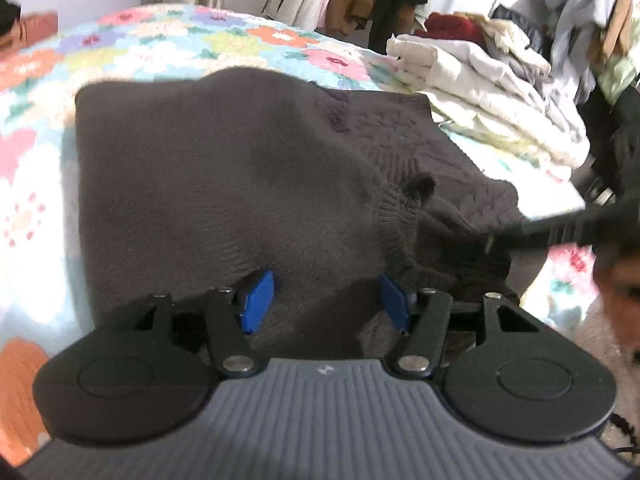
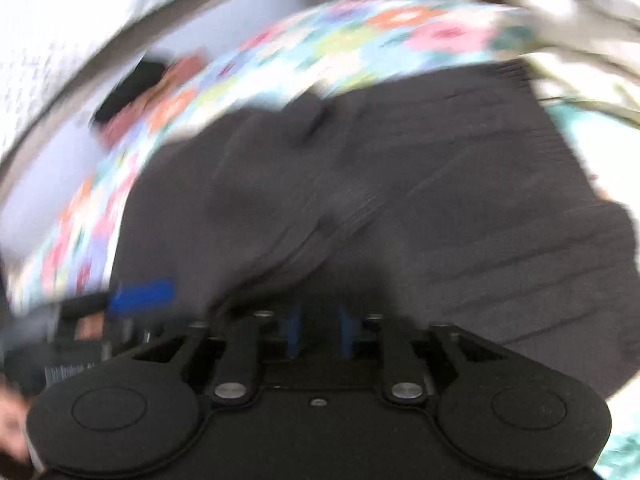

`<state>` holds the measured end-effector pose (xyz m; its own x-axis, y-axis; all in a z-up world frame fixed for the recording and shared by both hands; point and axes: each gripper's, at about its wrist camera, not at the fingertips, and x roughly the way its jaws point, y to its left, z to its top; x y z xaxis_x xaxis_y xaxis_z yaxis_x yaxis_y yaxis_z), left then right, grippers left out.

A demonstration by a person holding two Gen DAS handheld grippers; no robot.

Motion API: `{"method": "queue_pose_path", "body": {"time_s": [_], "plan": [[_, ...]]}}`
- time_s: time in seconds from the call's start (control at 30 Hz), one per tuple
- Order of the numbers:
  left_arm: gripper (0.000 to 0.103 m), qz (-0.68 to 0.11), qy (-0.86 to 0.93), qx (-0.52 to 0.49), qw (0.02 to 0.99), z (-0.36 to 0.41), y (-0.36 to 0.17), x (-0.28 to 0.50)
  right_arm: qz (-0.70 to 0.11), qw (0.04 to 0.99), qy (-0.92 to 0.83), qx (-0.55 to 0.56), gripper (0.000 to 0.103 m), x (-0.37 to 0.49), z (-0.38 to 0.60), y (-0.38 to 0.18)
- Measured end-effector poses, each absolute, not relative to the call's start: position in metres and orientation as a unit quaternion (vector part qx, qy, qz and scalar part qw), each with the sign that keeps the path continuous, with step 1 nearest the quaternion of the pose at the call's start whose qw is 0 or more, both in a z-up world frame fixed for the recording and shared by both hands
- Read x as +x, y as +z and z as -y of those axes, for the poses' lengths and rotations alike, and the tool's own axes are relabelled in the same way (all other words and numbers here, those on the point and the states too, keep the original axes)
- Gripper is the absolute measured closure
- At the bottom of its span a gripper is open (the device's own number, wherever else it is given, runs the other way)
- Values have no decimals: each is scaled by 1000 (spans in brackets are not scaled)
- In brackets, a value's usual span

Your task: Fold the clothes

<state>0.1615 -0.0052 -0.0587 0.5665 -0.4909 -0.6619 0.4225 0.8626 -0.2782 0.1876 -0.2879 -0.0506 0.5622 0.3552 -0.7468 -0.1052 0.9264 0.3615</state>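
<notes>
- Centrally in the left wrist view, the dark grey knit sweater (image 1: 224, 168) lies flat on the floral bedspread (image 1: 168, 40), long axis running up-frame.
- Left gripper (image 1: 326, 300): blue pads apart over the near hem, clamping nothing.
- Right gripper (image 2: 320, 332): blurred; pads close together, grip cannot be told; it sits at the sweater's lower right.

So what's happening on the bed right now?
A person with a gripper in each hand is folding a dark grey sweater on a floral bedspread. The left gripper stands open over its near edge. The right gripper is blurred at the near edge too. Folded pale clothes sit stacked beyond.
</notes>
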Motion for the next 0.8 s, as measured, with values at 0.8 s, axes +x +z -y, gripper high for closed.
{"method": "queue_pose_path", "body": {"time_s": [0.8], "plan": [[38,-448,-282,-68,846,150,-55,168,-513,764,-75,385,20,170,487,-93]]}}
